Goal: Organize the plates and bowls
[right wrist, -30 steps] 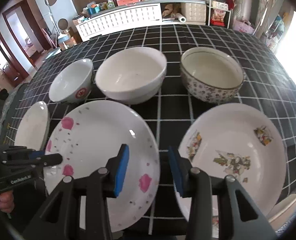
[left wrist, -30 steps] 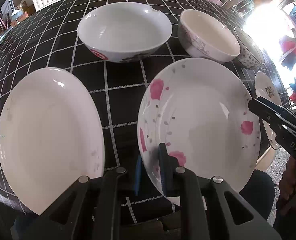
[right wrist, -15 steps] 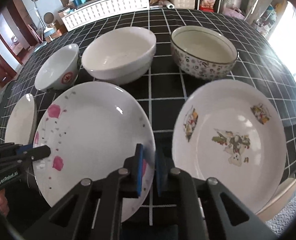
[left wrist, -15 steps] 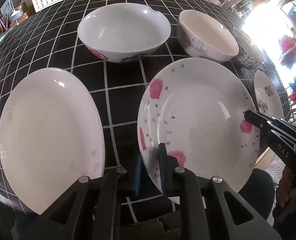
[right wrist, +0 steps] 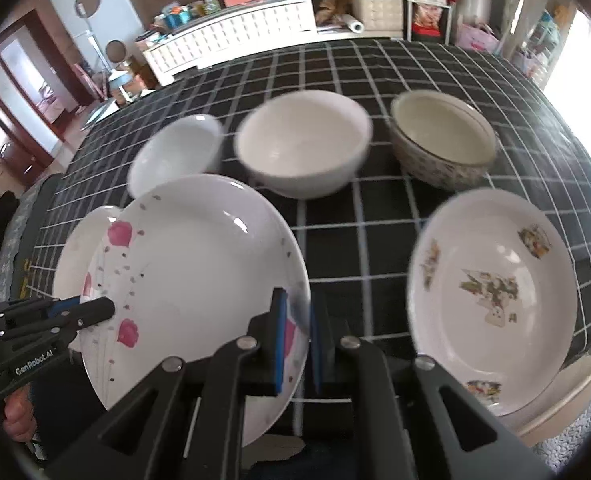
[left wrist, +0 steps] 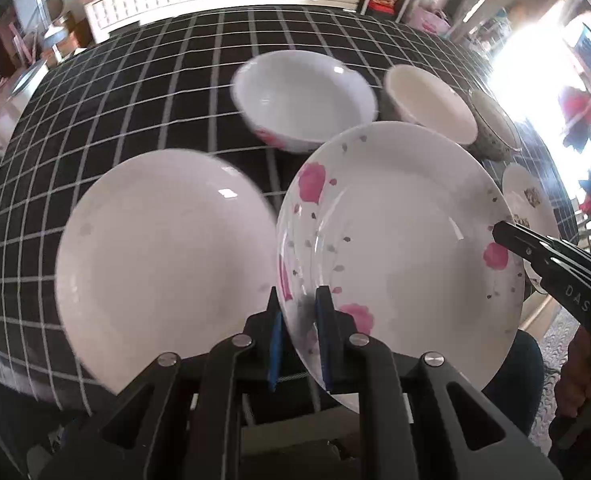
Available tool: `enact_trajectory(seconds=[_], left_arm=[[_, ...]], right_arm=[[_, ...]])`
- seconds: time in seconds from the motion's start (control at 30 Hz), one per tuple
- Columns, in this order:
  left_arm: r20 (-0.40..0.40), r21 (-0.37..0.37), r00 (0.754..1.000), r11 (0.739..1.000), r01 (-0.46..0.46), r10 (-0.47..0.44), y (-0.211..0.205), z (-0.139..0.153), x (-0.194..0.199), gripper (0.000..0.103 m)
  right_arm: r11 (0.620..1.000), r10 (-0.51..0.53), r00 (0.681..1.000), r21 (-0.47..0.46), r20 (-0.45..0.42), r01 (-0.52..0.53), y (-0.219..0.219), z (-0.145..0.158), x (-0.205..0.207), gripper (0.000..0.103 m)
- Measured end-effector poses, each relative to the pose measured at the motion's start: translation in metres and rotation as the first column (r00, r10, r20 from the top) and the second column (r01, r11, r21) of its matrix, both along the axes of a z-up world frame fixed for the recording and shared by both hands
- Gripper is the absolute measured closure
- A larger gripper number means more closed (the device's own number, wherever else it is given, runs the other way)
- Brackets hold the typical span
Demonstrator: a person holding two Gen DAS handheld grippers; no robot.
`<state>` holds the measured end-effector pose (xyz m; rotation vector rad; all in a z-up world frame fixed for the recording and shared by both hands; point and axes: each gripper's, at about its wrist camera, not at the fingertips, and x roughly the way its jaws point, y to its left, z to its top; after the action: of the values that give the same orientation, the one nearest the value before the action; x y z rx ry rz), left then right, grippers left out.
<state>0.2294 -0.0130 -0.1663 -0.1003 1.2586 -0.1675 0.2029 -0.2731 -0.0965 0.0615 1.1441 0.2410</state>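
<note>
Both grippers hold a white plate with pink flowers (left wrist: 395, 240) (right wrist: 199, 272) just above the table. My left gripper (left wrist: 299, 332) is shut on its near left rim and also shows as the left gripper (right wrist: 95, 310) at the frame's left. My right gripper (right wrist: 297, 328) is shut on the near right rim, and in the other view the right gripper (left wrist: 507, 236) reaches in from the right. A plain white plate (left wrist: 163, 264) (right wrist: 75, 256) lies to the left, its edge partly behind the flowered plate.
Behind the plates stand a white bowl with a red mark (left wrist: 303, 96) (right wrist: 175, 152), a cream bowl (left wrist: 431, 104) (right wrist: 303, 144) and a patterned bowl (left wrist: 495, 128) (right wrist: 443, 144). A picture-decorated plate (right wrist: 491, 296) (left wrist: 531, 200) lies right. The black grid tablecloth (left wrist: 135, 92) covers the table.
The right gripper's jaws closed onto the flowered plate's rim. Both grippers then raised the plate and carried it left, so it now overlaps the plain white plate's edge.
</note>
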Motion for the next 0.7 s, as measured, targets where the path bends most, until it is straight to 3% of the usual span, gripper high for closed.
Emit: enact_trajectory(seconds=[0.17, 0.53, 0.7], left_arm=[[0.014, 0.002, 0.998, 0.998, -0.061, 0.061, 0.032, 0.007, -0.016, 0.089], [-0.022, -0.003, 0.973, 0.973, -0.231, 0.230, 0.100, -0.008, -0.043, 0.089], [-0.024, 0.002, 0.965, 0.965, -0.262, 0.262, 0.116, -0.010, -0.044, 0.089]], right_arm=[[0.998, 0.059, 0.998, 0.016, 0.001, -0.059, 0.030, 0.004, 0.000, 0.089], [0.980, 0.198, 0.980, 0.035, -0.034, -0.197, 0.099, -0.010, 0.005, 0.089], [0.973, 0.231, 0.973, 0.014, -0.026, -0.231, 0.121, -0.012, 0.007, 0.089]])
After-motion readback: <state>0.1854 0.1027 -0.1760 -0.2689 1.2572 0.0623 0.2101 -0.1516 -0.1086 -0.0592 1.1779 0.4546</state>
